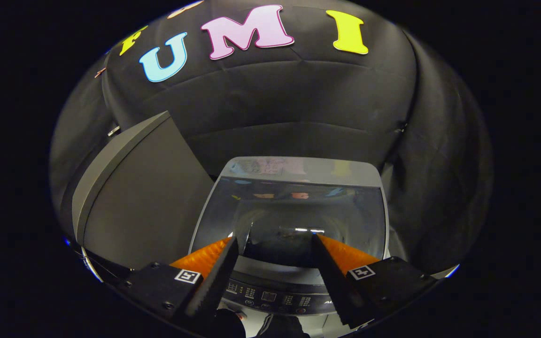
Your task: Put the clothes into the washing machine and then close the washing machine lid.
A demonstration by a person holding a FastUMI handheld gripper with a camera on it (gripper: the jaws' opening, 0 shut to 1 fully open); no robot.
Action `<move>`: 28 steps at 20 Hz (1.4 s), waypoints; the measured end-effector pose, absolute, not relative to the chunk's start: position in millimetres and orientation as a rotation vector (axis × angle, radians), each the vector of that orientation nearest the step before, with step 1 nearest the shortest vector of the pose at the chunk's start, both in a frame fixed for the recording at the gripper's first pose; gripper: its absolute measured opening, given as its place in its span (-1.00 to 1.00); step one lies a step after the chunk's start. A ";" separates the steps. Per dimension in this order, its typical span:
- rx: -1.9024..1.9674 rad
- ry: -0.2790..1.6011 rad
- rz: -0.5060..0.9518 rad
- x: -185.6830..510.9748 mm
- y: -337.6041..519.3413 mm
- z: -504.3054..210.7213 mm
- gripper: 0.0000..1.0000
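While the gripper [275, 241] is held above the washing machine [289, 220], its two fingers are spread well apart and nothing is pinched between them, so it's plainly open with empty space from tip to tip. The fingertips are pointed down toward the machine's top, one on each side of the dark middle of the lid [294, 188]. That lid is seen lying flat and closed over the tub (it's glassy and see-through, with a pale band along its far edge and some reflections caught in it). Through the glass the round tub opening can be made out as a dark hollow just ahead of the fingertips, though what is inside can't really be told, it's too dim in there. Nearer than the lid, the control panel [275, 296] is seen between the two fingers, a dark curved strip with rows of small buttons and a little display. Just beside the machine on the left, a grey slab-like panel [143, 197] is stood up and tilted, its lower edge close to the machine's corner; what it actually is can't be told. Behind everything the booth's black cloth wall [298, 103] is draped, wrinkled in a few places. No clothes can be picked out with any certainty.
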State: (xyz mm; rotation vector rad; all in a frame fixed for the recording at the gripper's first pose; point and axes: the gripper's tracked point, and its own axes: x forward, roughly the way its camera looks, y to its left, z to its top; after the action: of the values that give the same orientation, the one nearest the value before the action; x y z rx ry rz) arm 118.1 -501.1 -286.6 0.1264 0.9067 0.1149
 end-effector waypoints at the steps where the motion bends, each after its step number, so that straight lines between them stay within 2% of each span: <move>1: 0.128 0.903 0.108 126.8 -502.3 -284.7 0.96; 8: 0.140 0.866 0.061 159.7 -513.3 -266.4 0.97; 15: 0.146 0.765 0.050 190.1 -504.8 -219.0 0.97; 28: 0.191 0.456 -0.066 213.5 -462.5 -54.1 0.95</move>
State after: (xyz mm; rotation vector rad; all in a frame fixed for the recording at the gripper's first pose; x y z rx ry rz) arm 213.5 -462.5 -54.1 0.1914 0.4558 -0.0662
